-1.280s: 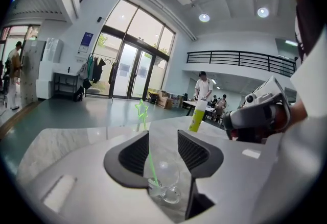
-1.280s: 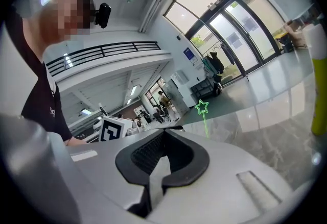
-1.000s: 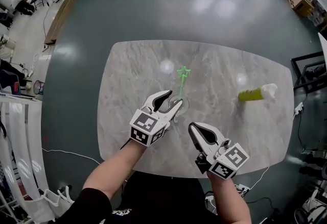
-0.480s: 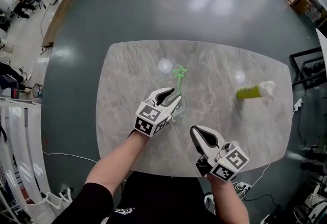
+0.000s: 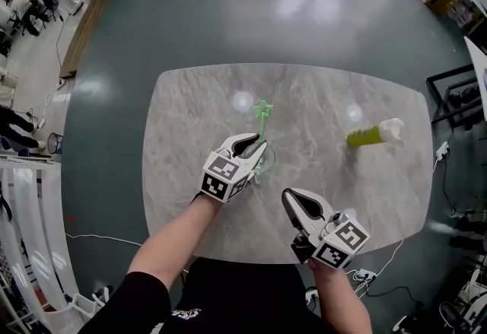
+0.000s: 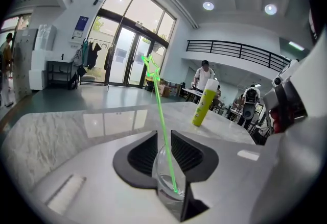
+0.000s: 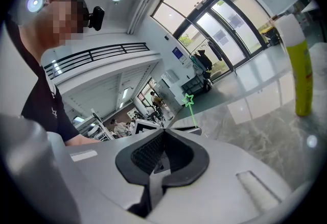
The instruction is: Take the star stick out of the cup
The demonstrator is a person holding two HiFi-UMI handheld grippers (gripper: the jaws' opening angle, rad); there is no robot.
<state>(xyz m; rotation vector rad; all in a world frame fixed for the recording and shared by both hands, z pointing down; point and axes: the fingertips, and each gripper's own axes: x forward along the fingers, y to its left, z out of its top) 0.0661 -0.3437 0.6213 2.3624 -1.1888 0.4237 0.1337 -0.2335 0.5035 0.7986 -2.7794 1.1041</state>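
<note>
Green star stick (image 6: 162, 116) aslant in clear cup (image 6: 166, 193) on marble table (image 5: 190, 112)

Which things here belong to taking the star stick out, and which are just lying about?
In the job: star stick; clear cup holding it; left tongs, jaws just closing, cup between them.
Lying about: yellow-green bottle on the table.

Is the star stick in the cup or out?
In: the star stick leans in the clear cup, lower end at its bottom, star above the rim.
</note>
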